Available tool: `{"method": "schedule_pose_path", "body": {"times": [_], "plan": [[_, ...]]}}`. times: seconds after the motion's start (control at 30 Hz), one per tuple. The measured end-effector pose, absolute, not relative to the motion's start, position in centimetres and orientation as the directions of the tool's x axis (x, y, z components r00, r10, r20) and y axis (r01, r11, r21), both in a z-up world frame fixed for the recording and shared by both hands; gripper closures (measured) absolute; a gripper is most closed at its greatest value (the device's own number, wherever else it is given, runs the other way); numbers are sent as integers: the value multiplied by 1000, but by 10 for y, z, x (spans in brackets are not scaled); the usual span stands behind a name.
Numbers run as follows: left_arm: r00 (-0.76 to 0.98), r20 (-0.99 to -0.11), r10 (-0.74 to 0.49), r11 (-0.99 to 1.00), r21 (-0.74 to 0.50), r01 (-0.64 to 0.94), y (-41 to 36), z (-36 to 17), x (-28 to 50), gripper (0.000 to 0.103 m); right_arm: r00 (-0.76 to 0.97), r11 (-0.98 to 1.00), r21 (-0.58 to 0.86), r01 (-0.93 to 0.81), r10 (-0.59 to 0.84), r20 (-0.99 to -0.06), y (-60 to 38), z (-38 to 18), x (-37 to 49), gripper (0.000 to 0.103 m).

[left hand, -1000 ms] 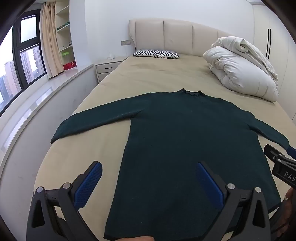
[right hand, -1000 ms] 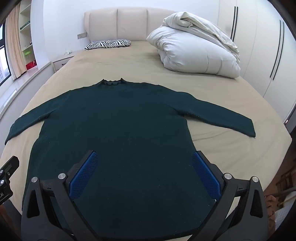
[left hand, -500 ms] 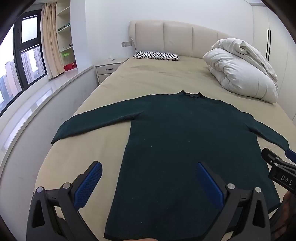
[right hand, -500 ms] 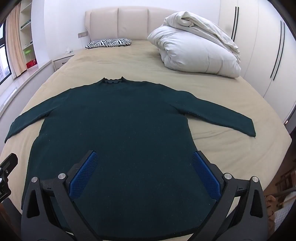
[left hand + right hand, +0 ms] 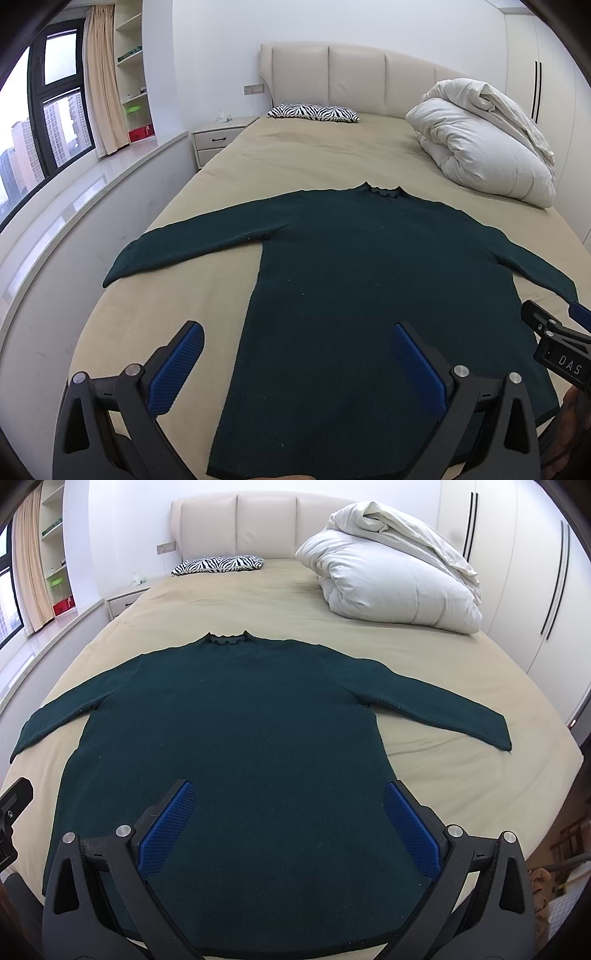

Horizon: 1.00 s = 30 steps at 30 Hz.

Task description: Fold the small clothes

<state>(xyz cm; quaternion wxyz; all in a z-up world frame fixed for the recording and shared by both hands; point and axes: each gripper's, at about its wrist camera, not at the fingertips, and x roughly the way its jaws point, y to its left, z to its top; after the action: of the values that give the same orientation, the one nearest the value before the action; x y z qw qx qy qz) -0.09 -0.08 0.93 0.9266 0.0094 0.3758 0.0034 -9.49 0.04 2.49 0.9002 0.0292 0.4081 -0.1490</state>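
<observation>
Both claws hung wide apart and gripped nothing: the left claw [image 5: 295, 363] hovered over the near left side of the sweater, its left blue pad above bare sheet and its right pad above knit, while the right claw [image 5: 290, 821] hovered over the near right part of the body, its right pad about at the side seam.

Ahead of them the dark green sweater [image 5: 229, 731] lay flat on the bed [image 5: 314, 162], hem nearest the claws, frilled neck [image 5: 226, 639] farthest from them, one sleeve [image 5: 192, 245] stretched out left of the left claw and the other sleeve [image 5: 443, 709] out right of the right claw.

It looked a soft, fuzzy knit, limp and light, I'd guess; it would sag and drape from any pinch rather than hold a shape, and should cling a little to the tan sheet instead of sliding. Cuffs or shoulder seams seemed the sensible places to take hold for bringing the sleeves in, and hem corners for the body.

Well beyond the neck sat a puffy white duvet [image 5: 391, 579], a zebra-striped pillow [image 5: 314, 112] and the padded cream headboard [image 5: 354, 77].
</observation>
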Motion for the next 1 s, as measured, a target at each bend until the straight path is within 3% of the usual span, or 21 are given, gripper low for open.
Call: {"method": "schedule_pose_path", "body": {"times": [1.0], "plan": [[719,-695,14,1000,18,-2,-2,8,-2,0,620,957,-59,285,-231,-750,0,20,-95,0]]}}
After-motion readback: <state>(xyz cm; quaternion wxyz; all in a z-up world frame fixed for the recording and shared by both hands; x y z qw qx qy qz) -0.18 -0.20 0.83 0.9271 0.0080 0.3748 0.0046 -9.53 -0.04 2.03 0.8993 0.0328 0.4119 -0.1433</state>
